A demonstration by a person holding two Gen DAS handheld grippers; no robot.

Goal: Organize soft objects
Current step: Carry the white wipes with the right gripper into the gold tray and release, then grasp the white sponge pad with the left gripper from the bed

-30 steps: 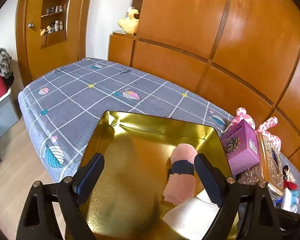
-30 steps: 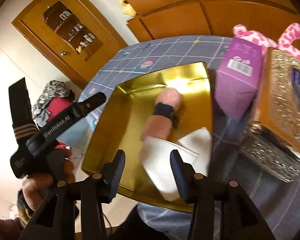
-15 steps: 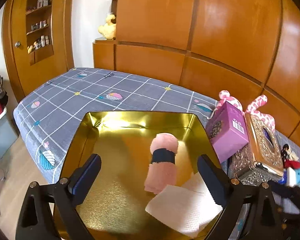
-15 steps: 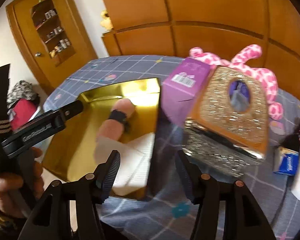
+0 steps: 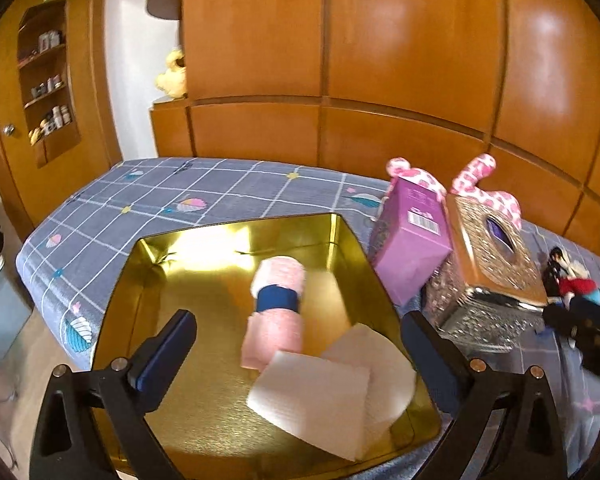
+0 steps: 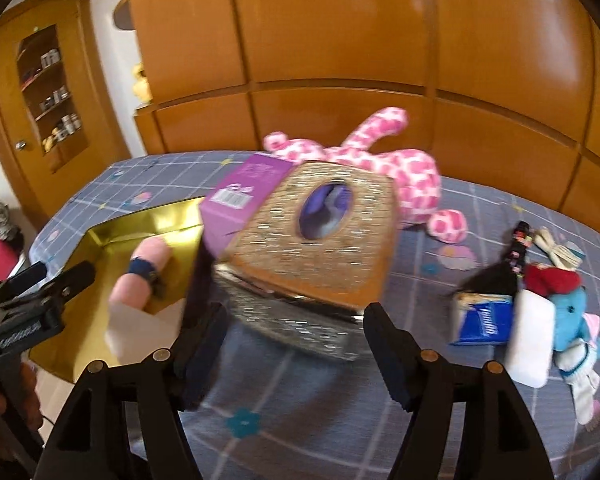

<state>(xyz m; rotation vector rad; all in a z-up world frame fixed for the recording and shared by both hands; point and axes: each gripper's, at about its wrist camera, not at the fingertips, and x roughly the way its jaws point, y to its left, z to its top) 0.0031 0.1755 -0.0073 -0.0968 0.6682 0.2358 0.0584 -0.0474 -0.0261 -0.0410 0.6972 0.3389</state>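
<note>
With nothing between its pads, the left gripper [image 5: 296,360] stands wide and is opening further over the near edge of the gold tray [image 5: 148,280], which sits on the bed [image 5: 160,196] as the collecting place for soft things. Just past its fingertips, at about one o'clock, lies a folded white cloth [image 5: 324,392] in the tray's near right corner. Its far edge overlaps the end of a rolled pink towel [image 5: 278,312] with a dark blue band, which lies dead ahead at twelve o'clock, pointing away toward the tray's far wall. Both look set down rather than held, so I judge this part of the sorting done.

Farther right, at two o'clock outside the tray, a purple carton [image 5: 412,248] leans against a glittery gold tissue box [image 5: 492,264]; these are hard, so they seem only to stand in the way.

Also empty, the right gripper [image 6: 296,344] is opening, at a middling width, and faces that tissue box at twelve o'clock. Soft things not yet gathered lie beyond: a blue plush toy [image 6: 568,312] with a red cap at three o'clock beside a white pad [image 6: 530,336] and a blue packet [image 6: 482,318], and a pink spotted plush [image 6: 396,164] behind the box at one o'clock. Turning toward the blue toy seems the likely aim.
</note>
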